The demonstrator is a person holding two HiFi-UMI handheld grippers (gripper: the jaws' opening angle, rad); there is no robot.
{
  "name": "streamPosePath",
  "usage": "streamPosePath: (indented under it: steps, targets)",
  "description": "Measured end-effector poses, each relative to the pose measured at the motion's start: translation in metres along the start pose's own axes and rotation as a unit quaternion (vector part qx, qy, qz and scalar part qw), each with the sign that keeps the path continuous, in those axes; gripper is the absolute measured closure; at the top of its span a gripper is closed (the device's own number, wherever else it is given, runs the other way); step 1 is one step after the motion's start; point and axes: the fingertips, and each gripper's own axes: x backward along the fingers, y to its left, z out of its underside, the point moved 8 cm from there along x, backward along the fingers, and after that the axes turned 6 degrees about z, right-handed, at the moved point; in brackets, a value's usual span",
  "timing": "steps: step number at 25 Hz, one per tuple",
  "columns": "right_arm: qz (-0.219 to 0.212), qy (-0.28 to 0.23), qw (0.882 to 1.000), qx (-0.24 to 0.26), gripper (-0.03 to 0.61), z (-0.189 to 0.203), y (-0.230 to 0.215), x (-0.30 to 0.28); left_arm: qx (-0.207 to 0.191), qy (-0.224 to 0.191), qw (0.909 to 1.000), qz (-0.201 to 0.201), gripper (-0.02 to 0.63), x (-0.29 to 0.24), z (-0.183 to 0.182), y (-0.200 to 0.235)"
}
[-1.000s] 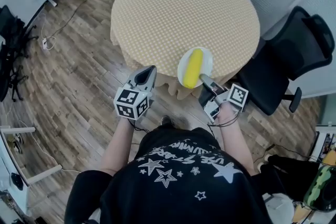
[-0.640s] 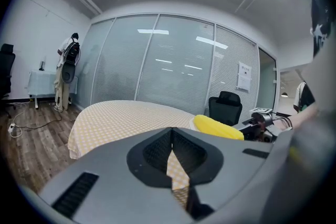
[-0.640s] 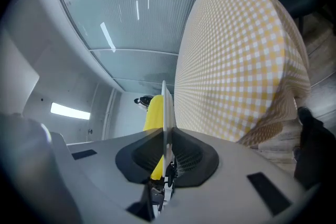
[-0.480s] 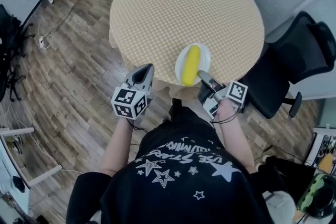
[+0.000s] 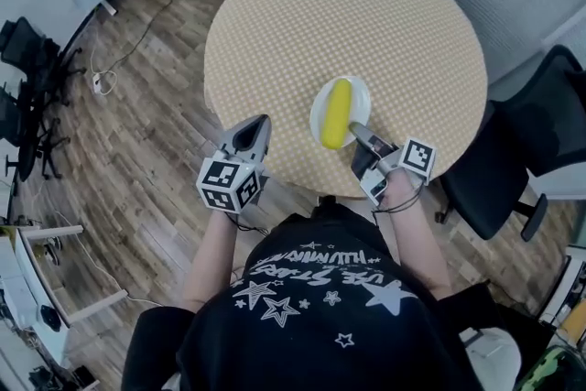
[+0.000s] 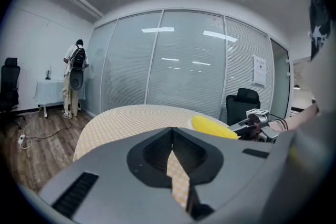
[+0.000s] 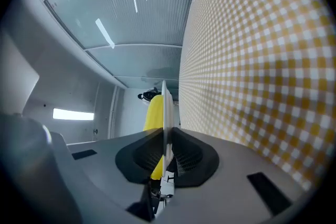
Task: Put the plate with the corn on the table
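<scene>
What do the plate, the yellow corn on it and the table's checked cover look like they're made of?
Plate: white, smooth and thin-edged; ceramic or hard plastic, the look doesn't settle it. Corn: even, bright yellow with no kernels showing; possibly a plastic toy, though it's too small to tell. Tablecloth: yellow-and-white check, matte, probably woven fabric.

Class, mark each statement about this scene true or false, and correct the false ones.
1. The right gripper grips the plate by its rim. True.
2. The corn lies on the floor. False: it lies on the plate.
3. The left gripper holds the corn. False: its jaws are together on nothing.
4. The table is round. True.
</scene>
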Motion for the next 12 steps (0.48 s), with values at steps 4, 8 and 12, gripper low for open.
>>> streamPosePath:
  steps: [4, 8, 12]
  targets:
    - [-0.007, -0.001, 1.0, 0.005, 0.528, -0.037, 0.012, -0.035, -0.015, 0.004, 0.9999, -0.007, 0.609, -0.027, -0.028, 0.024]
    - [-0.003, -0.003, 1.0, 0.005, 0.528, -0.038, 0.004, -0.034, -0.016, 0.007, 0.9998, -0.012, 0.609, -0.023, -0.026, 0.021]
    - [0.002, -0.004, 1.0, 0.0, 0.528, -0.042, -0.001, -0.037, -0.011, 0.011, 0.9997, -0.018, 0.609, -0.025, -0.024, 0.027]
